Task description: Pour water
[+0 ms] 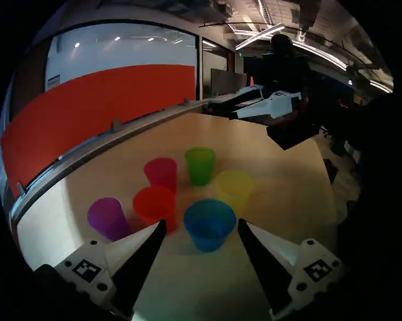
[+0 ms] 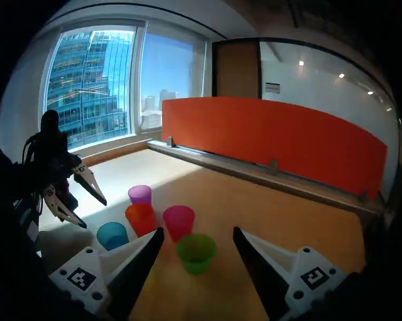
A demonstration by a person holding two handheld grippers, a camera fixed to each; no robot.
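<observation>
Several coloured plastic cups stand upright in a cluster on the wooden table (image 1: 286,176). My left gripper (image 1: 200,235) is open just short of the blue cup (image 1: 209,223), which sits between its fingertips. Around it stand the red cup (image 1: 154,206), purple cup (image 1: 109,216), pink cup (image 1: 161,172), green cup (image 1: 200,165) and yellow cup (image 1: 234,188). My right gripper (image 2: 197,235) is open too, facing the green cup (image 2: 195,252) from the opposite side, with the pink cup (image 2: 179,221) just beyond. I cannot tell whether any cup holds water.
An orange partition (image 2: 276,139) on a metal rail runs along one table edge. Large windows (image 2: 94,85) lie beyond the far end. The right gripper (image 1: 222,108) hovers above the far side of the cups, and the left gripper (image 2: 94,215) shows, held by a dark-sleeved person.
</observation>
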